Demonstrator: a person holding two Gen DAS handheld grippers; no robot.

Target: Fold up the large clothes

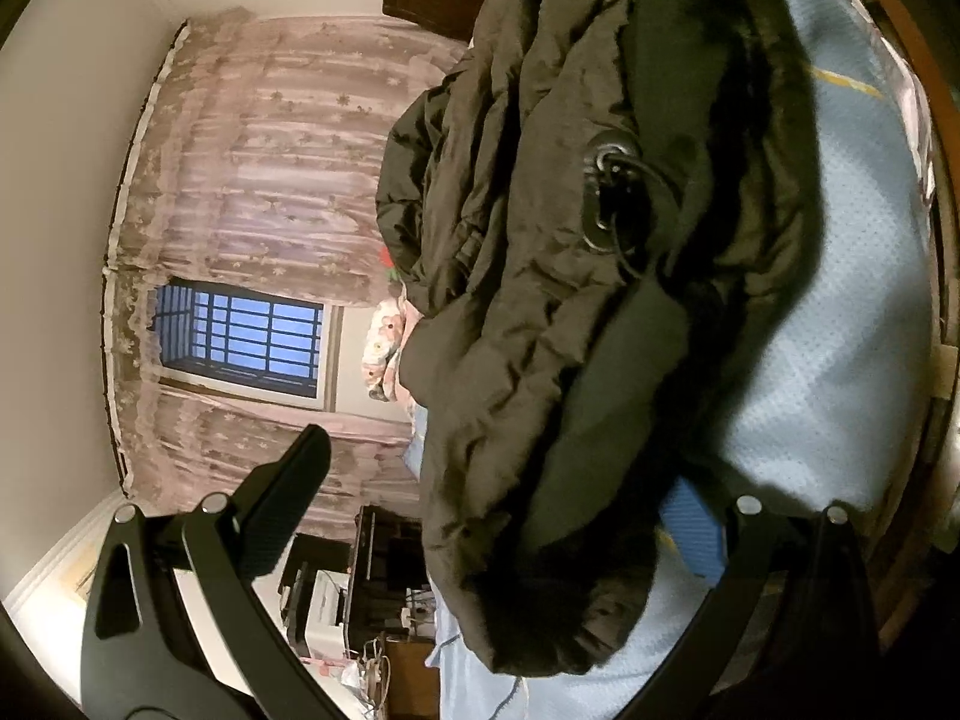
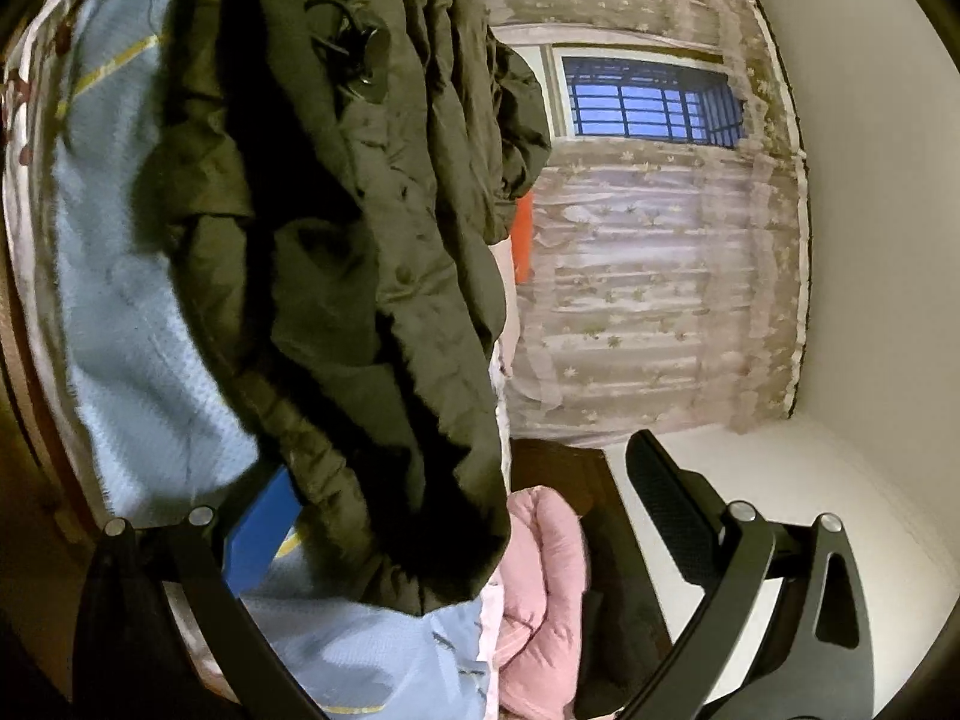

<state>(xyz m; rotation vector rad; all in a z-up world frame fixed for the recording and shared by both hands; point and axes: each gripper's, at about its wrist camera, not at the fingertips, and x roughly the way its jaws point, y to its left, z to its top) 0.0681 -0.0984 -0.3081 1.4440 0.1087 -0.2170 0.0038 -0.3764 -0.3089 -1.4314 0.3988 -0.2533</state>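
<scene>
A dark olive padded jacket [image 1: 540, 276] lies crumpled on a light blue bedcover [image 1: 840, 330]; a black cord toggle [image 1: 609, 192] shows on it. In the left wrist view one end of the jacket sits between the wide-apart fingers of my left gripper [image 1: 495, 468], which is open; its blue-padded finger [image 1: 693, 534] is partly under the cloth. In the right wrist view the jacket [image 2: 372, 228] fills the gap of my right gripper [image 2: 462, 462], also open, with its blue-padded finger [image 2: 258, 534] against the bedcover [image 2: 132, 312] and half covered by the cloth. Both views are turned on their side.
A pink quilted item [image 2: 540, 588] lies beside the jacket's end on the bed. A floral pillow [image 1: 384, 348] sits at the bed's other end. Sheer flowered curtains [image 2: 660, 276] and a barred window [image 1: 240, 330] face the bed. Dark wood furniture [image 1: 384, 570] stands by the wall.
</scene>
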